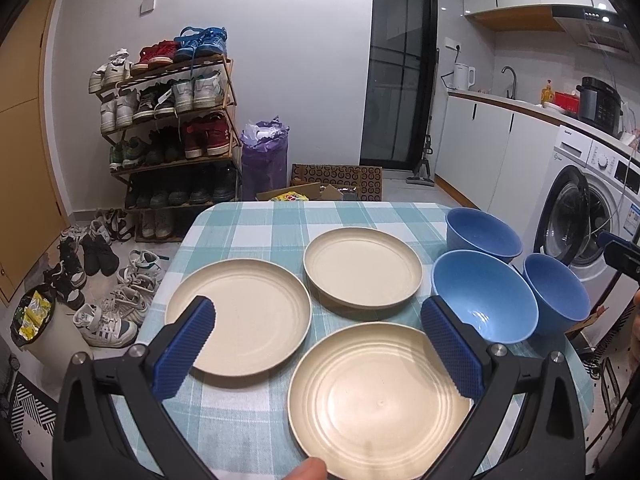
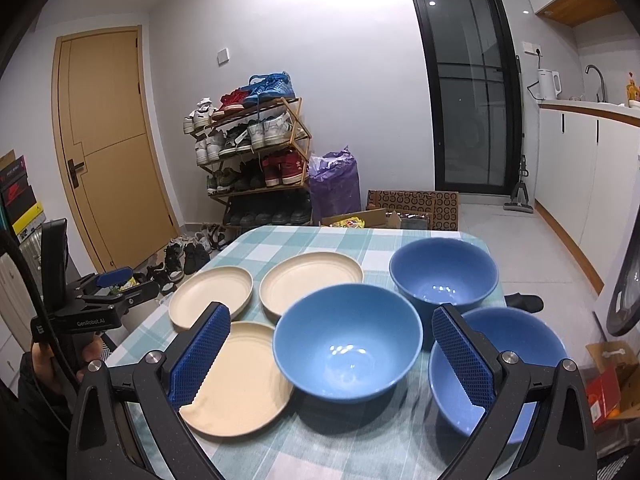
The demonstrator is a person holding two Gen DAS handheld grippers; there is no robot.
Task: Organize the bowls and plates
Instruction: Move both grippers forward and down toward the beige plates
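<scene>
Both sets of fingers stand spread wide and hold nothing: the left gripper (image 1: 318, 346) hovers over the plates, the right gripper (image 2: 332, 354) over the bowls. Three cream plates lie singly on the checked tablecloth (image 1: 256, 220): the near plate (image 1: 380, 404), the left plate (image 1: 240, 316) and the far plate (image 1: 362, 266). Three blue bowls stand upright beside them: the middle bowl (image 2: 348, 340), the far bowl (image 2: 444, 272) and the near-right bowl (image 2: 500, 368).

Expect the plates to be light and rigid; their matte finish, concentric ridges and low upturned rims suggest moulded plastic or fibre. Grip a plate at its rim, one finger above and one below. The bowls appear glossy, probably slippery and heavier. Pinch a bowl across its wall at the lip. Stacking like with like is the likely aim.
</scene>
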